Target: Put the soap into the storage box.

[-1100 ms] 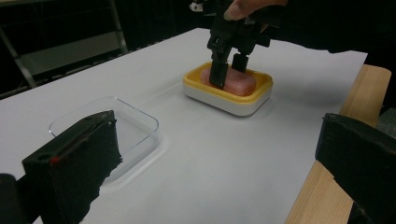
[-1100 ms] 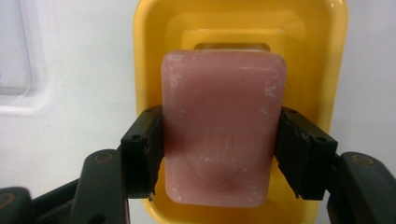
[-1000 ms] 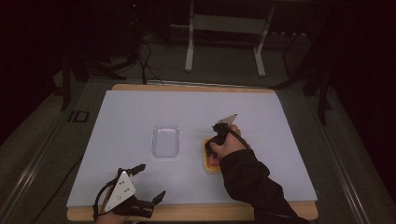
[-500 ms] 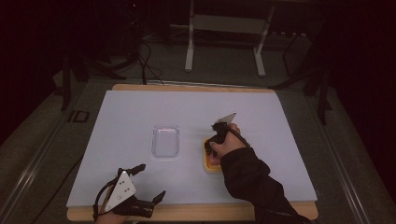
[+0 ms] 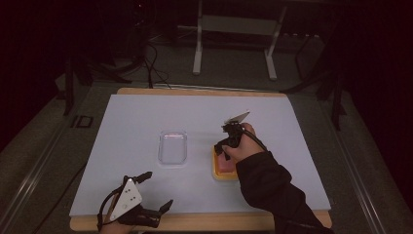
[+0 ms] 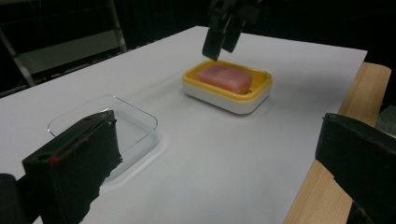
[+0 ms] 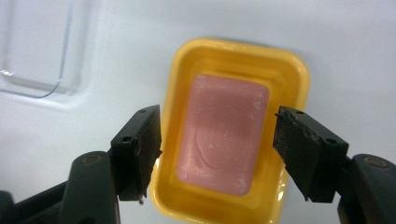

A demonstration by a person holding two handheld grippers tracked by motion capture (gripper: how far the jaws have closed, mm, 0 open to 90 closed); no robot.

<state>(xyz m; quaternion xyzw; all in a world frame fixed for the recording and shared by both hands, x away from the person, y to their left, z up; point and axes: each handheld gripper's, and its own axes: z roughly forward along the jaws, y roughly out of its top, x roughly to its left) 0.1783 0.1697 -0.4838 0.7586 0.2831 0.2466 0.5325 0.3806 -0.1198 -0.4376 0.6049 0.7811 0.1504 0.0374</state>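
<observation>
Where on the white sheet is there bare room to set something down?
The sheet's far half beyond the clear tray and soap dish is bare, as is the stretch left of the tray. Crowded: the gap between tray and dish, where the right gripper hangs over the soap.

Glossy yellow plastic dish (image 7: 289, 74) w/ waxy pink soap (image 7: 224, 133); clear plastic lid (image 6: 130, 116).

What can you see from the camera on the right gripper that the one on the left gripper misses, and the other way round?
The right gripper view looks straight down, so it shows the soap's whole top face and the dish's yellow inside, framed by its own open jaws. The left gripper view looks sideways across the table: it shows the dish's white base, the wooden table edge, the right gripper hanging over the dish, and most of the clear tray. Both show the pink soap lying in the yellow dish on the white sheet, with the clear tray beside it.
</observation>
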